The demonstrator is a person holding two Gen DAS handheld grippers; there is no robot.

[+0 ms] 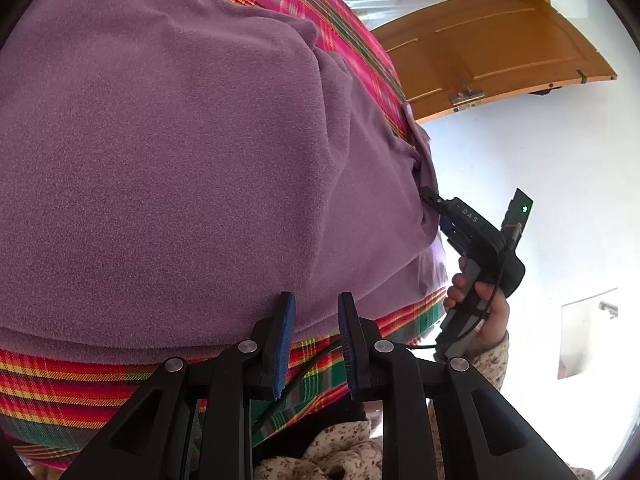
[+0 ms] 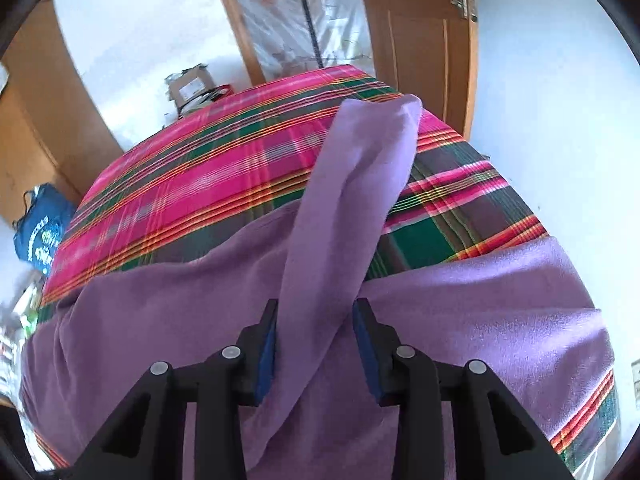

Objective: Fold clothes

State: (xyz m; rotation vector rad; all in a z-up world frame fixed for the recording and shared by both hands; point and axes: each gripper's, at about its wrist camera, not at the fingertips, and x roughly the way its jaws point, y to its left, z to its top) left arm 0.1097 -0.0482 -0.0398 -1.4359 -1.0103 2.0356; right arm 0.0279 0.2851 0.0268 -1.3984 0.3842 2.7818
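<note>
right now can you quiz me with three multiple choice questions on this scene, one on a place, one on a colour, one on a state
1. Where does the purple garment lie?
A on a plaid cloth
B in a basket
C on a chair

2. What colour are the gripper pads?
A red
B blue
C white

3. How does the left gripper stand?
A shut on the cloth
B open, holding nothing
C out of view

Answers:
1 A, the plaid cloth shows around the garment.
2 B, a blue pad lines each finger.
3 B, there is a gap between its fingers, nothing in it.
</note>
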